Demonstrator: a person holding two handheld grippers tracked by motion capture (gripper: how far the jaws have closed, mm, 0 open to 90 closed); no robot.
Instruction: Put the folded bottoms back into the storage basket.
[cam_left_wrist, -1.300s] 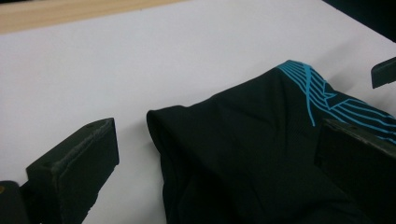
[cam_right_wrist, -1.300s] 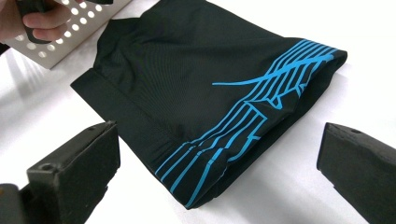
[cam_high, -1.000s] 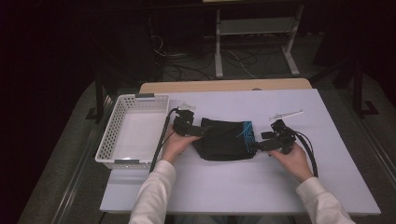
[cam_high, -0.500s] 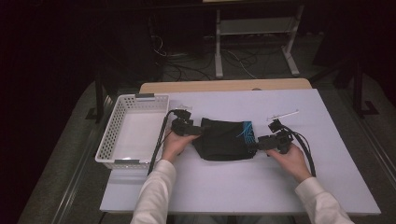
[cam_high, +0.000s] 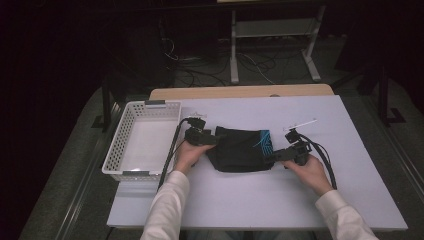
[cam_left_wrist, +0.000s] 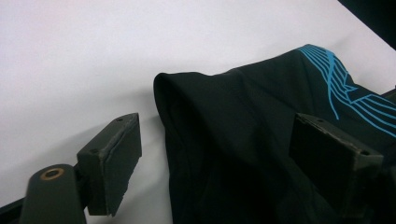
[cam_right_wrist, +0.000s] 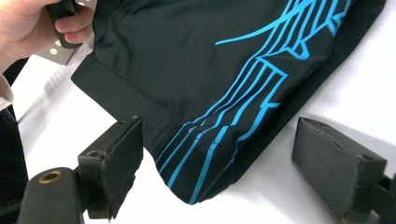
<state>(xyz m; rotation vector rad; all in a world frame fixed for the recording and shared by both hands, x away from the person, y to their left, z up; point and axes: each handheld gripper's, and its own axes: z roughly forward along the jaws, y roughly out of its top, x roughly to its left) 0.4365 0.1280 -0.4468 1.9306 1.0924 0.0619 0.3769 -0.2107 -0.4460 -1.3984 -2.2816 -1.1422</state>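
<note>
Your left gripper (cam_left_wrist: 215, 154): jaws stand wide apart, nothing clamped. The folded edge of the black garment (cam_left_wrist: 243, 140) lies between them, nearer the right-hand pad and running under it; bare table (cam_left_wrist: 93, 56) shows beside the left-hand pad. Whether either pad touches the cloth, you cannot tell from this view.

Your right gripper (cam_right_wrist: 219, 163): jaws likewise wide apart, holding nothing. A corner of the garment (cam_right_wrist: 201, 84), with its blue line print (cam_right_wrist: 243, 102), pokes into the gap between the pads and stops short of both. Beyond the jaws the cloth spreads away, and your other hand (cam_right_wrist: 32, 28) shows at the far end of it.

From the high view: left gripper (cam_high: 202, 136) sits at one end of the garment (cam_high: 240, 150), right gripper (cam_high: 285, 152) at the opposite end, by the blue print. The garment lies flat on the white table (cam_high: 260, 200). A white basket (cam_high: 142, 145) stands beyond your left gripper, apart from the cloth.
</note>
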